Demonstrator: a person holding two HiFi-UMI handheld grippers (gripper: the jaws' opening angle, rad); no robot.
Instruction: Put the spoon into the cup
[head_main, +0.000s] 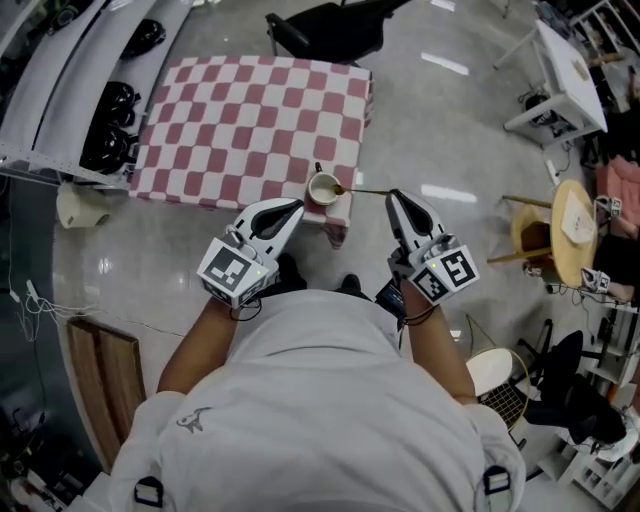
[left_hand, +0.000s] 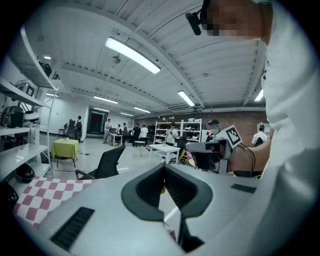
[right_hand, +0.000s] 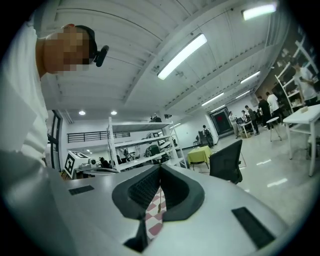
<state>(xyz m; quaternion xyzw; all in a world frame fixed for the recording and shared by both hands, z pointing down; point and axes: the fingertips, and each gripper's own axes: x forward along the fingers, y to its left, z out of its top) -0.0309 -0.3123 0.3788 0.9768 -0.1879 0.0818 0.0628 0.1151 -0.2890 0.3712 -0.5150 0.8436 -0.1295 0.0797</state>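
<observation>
The right gripper (head_main: 394, 200) has its jaws closed on the handle end of a thin gold-coloured metal spoon (head_main: 365, 191); in the right gripper view that gripper (right_hand: 160, 168) shows its two dark pads pressed together with the slim spoon (right_hand: 160, 199) running out between them, its small bowl at the far end. In the head view the spoon lies almost level, its bowl reaching the right rim of a small round cream cup (head_main: 323, 188); whether the bowl is over the rim or just beside it cannot be told. The cup stands upright on the near right corner of a worktop covered with a red-and-white checked cloth (head_main: 250, 120). The left gripper (head_main: 296, 207) hangs just left of the cup, apart from it; in the left gripper view its jaws (left_hand: 163, 168) meet at the tips with nothing held. Beyond the worktop's far edge stands a black office chair (head_main: 330, 25); a grey shelf unit (head_main: 60, 80) runs along its left side; a round wooden stool (head_main: 572, 230) stands well apart on the right.
</observation>
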